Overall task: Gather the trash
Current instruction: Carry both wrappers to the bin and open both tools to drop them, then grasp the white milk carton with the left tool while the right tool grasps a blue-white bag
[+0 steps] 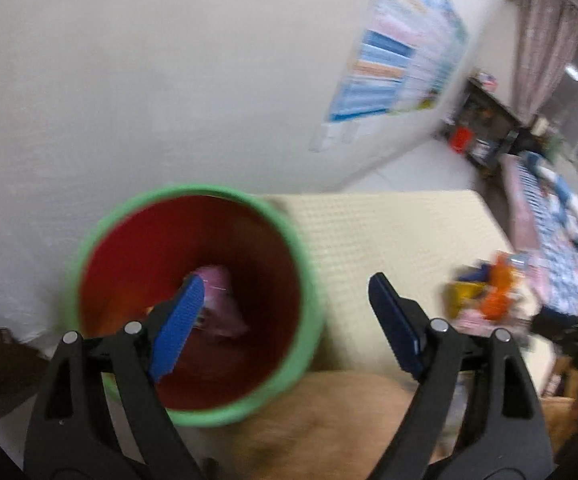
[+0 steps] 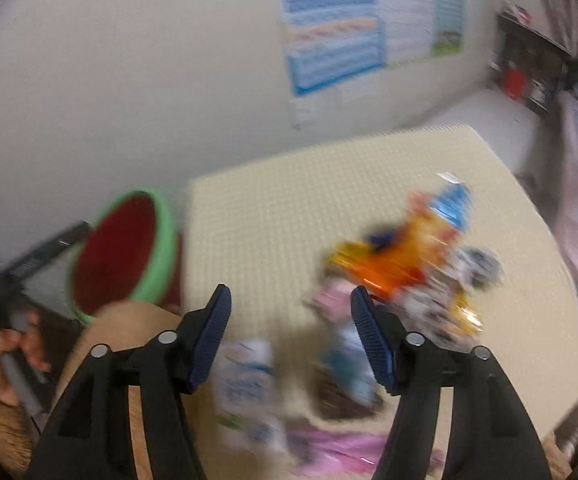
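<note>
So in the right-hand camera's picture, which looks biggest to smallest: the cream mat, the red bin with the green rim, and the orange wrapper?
1. cream mat, largest by far.
2. red bin, at the mat's left edge.
3. orange wrapper, in the trash pile; blur makes its outline unsure.

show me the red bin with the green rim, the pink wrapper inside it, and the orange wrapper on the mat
Red bin with green rim [image 1: 309, 264], left wrist view, rim's right side.
Pink wrapper [image 1: 221, 288], left wrist view, upper part.
Orange wrapper [image 2: 389, 274], right wrist view, its middle.
</note>
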